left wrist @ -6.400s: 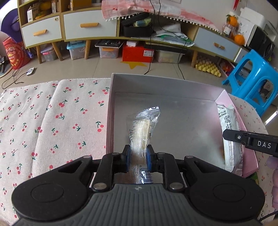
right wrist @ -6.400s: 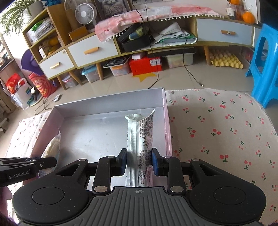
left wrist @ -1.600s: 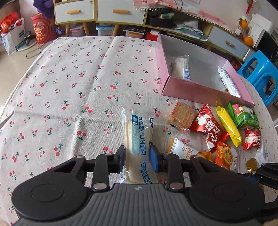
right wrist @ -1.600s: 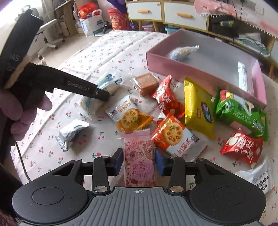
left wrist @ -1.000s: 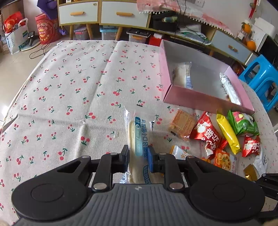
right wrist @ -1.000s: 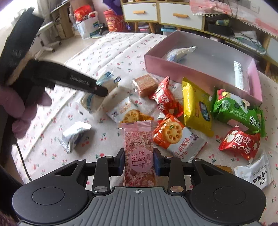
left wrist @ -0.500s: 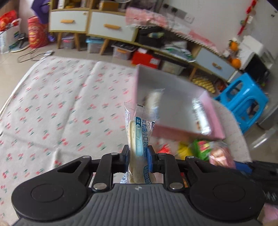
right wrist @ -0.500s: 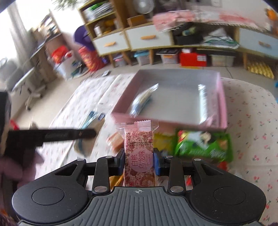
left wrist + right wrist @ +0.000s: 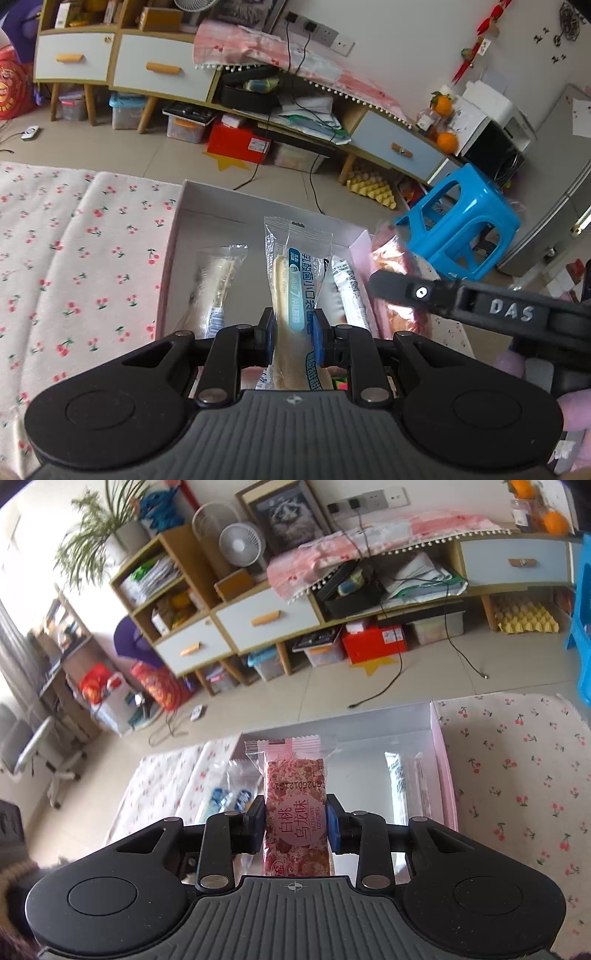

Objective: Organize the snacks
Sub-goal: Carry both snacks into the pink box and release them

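Holding both snacks over the box point(image 9: 177, 236) at frame centre for dropping, my left gripper point(image 9: 293, 328) clamps the bread packet point(image 9: 297, 280), my right gripper point(image 9: 295, 821) the pink bar point(image 9: 295, 805).

The pink box point(image 9: 173, 236) lies open at the top, so the way in is from above. On its floor, a clear-wrapped snack point(image 9: 214, 284) lies along the left side and a white printed packet point(image 9: 345, 284) lies along the right wall; between them runs a bare silver strip. The right gripper point(image 9: 384, 284) reaches in over the box's right edge with its pink bar point(image 9: 295, 812), crowding that side. Left of the box, the cherry tablecloth point(image 9: 74, 266) lies bare.
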Demonstrator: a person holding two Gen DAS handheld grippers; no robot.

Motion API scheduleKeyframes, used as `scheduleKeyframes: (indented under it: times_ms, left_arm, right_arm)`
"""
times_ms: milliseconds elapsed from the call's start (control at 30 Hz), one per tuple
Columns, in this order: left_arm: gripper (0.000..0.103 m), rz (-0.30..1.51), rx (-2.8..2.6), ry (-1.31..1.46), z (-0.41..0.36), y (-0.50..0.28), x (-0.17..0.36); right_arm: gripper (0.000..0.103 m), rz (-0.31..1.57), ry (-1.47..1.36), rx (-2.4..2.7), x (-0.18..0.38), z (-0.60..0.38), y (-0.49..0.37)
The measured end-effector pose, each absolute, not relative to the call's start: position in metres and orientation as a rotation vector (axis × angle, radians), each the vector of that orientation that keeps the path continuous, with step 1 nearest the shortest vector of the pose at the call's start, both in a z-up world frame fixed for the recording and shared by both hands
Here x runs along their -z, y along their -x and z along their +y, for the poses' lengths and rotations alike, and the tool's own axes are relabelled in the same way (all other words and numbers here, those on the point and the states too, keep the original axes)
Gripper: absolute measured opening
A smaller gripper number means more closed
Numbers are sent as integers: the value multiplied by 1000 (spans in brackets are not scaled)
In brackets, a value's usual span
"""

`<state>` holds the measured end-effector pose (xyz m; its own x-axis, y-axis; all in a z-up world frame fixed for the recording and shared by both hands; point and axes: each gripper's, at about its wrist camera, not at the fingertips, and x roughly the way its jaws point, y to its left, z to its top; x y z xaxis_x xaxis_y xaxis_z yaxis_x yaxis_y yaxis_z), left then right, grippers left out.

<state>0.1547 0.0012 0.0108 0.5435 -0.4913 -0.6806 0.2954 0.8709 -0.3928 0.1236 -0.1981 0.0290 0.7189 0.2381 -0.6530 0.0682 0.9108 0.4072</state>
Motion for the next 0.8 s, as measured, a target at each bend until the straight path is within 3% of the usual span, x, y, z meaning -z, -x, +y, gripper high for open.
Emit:
scheduleKeyframes:
  times_ms: [800]
  left_arm:
    - [18,909,457,194,-15,-175,15]
  right_arm:
    - [32,875,-460,-31,27,-224,-151]
